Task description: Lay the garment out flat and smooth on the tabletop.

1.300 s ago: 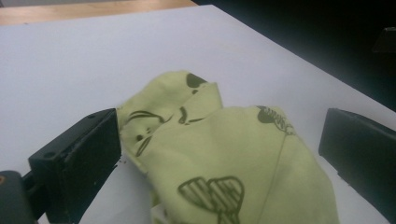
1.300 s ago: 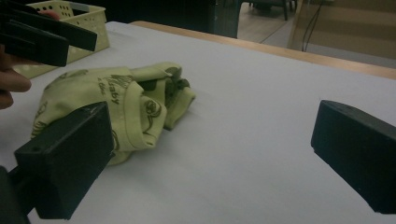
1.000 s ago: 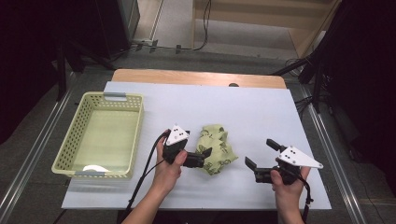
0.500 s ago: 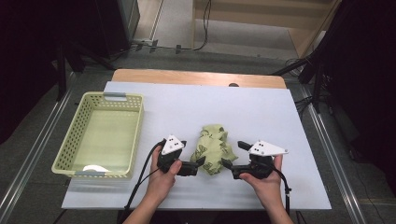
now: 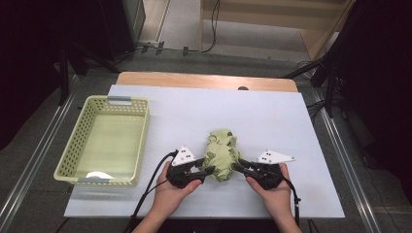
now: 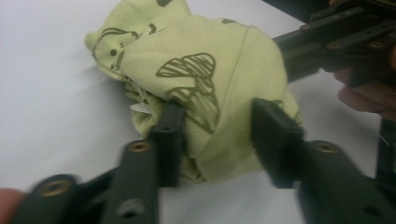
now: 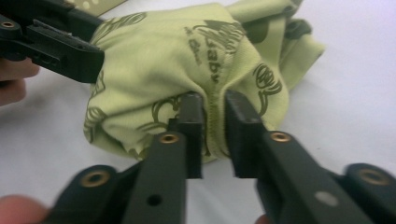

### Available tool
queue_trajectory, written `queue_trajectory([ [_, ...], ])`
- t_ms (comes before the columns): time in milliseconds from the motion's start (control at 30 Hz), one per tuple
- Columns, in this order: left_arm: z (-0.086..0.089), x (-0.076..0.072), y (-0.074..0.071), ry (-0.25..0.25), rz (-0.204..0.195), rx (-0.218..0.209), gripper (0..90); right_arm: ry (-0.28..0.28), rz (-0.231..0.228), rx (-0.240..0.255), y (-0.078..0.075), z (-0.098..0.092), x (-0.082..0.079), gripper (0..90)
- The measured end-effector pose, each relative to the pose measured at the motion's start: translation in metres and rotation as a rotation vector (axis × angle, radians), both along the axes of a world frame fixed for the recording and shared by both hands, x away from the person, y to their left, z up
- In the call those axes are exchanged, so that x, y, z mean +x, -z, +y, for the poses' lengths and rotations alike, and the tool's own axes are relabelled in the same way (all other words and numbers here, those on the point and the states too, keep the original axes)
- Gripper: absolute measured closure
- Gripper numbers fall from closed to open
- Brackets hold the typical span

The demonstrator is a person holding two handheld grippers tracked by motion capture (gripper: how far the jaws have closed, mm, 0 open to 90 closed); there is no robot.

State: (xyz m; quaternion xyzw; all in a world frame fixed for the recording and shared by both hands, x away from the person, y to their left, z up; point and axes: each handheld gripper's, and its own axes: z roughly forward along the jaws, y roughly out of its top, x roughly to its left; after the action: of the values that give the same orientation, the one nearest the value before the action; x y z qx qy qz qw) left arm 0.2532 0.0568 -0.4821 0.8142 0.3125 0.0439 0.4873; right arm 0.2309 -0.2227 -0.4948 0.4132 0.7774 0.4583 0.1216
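A crumpled pale-green cloth (image 5: 221, 151) with dark printed drawings lies bunched on the white table (image 5: 272, 116), near the front edge. My left gripper (image 5: 203, 171) is at its left side. In the left gripper view its jaws press into a thick wad of the cloth (image 6: 210, 93), with fabric bulging on both sides of them. My right gripper (image 5: 239, 167) is at the cloth's right side. In the right gripper view its jaws stand close together, pinching a seamed fold of the cloth (image 7: 187, 60). The two grippers face each other across the bundle.
A pale-green plastic basket (image 5: 81, 141) stands on the table's left part, with something small and white (image 5: 97, 175) at its near end. A wooden strip (image 5: 204, 80) runs along the table's far edge. Metal rails (image 5: 340, 145) flank the table.
My right gripper has moved left from the table's right part to the cloth and closed on a fold. My left gripper has shifted slightly toward the front. The cloth is more bunched.
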Motion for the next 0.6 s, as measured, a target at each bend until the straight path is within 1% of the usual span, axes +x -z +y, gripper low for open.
queue_trajectory([
  [33,0.000,-0.001,-0.001,0.007,-0.002,0.000,69.3,0.003,-0.010,-0.001,-0.001,-0.001,0.000,80.8],
  [67,0.000,-0.002,-0.002,0.024,0.004,-0.016,75.5,0.017,-0.020,-0.001,-0.003,-0.002,-0.001,86.4],
  [100,0.000,-0.004,-0.003,0.034,0.010,-0.022,79.1,0.028,-0.029,0.005,-0.005,-0.004,-0.001,86.8],
  [133,-0.002,-0.006,-0.004,0.047,0.006,-0.015,80.6,0.033,-0.039,0.012,-0.007,-0.005,-0.001,87.0],
  [167,-0.004,-0.008,-0.005,0.057,-0.001,-0.010,81.7,0.040,-0.048,0.014,-0.010,-0.007,-0.001,87.3],
  [200,-0.007,-0.010,-0.006,0.069,-0.003,-0.015,82.2,0.043,-0.065,0.013,-0.012,-0.008,-0.001,87.5],
  [267,-0.013,-0.014,-0.010,0.097,-0.005,-0.029,82.7,0.055,-0.082,0.013,-0.016,-0.011,-0.002,87.5],
  [367,-0.023,-0.023,-0.017,0.138,-0.034,-0.036,82.9,0.083,-0.105,0.010,-0.018,-0.016,-0.003,87.6],
  [467,-0.027,-0.030,-0.022,0.162,-0.046,-0.041,82.7,0.114,-0.122,0.015,-0.023,-0.026,-0.003,87.7],
  [500,-0.028,-0.032,-0.023,0.173,-0.041,-0.052,82.7,0.120,-0.135,0.016,-0.025,-0.030,-0.004,87.7],
  [533,-0.029,-0.033,-0.025,0.187,-0.038,-0.054,82.4,0.132,-0.144,0.022,-0.028,-0.034,-0.005,87.7],
  [567,-0.031,-0.034,-0.026,0.215,-0.015,-0.061,81.9,0.137,-0.155,0.023,-0.031,-0.038,-0.006,87.7],
  [600,-0.034,-0.033,-0.026,0.275,0.022,-0.073,80.7,0.139,-0.169,0.019,-0.033,-0.042,-0.007,87.7],
])
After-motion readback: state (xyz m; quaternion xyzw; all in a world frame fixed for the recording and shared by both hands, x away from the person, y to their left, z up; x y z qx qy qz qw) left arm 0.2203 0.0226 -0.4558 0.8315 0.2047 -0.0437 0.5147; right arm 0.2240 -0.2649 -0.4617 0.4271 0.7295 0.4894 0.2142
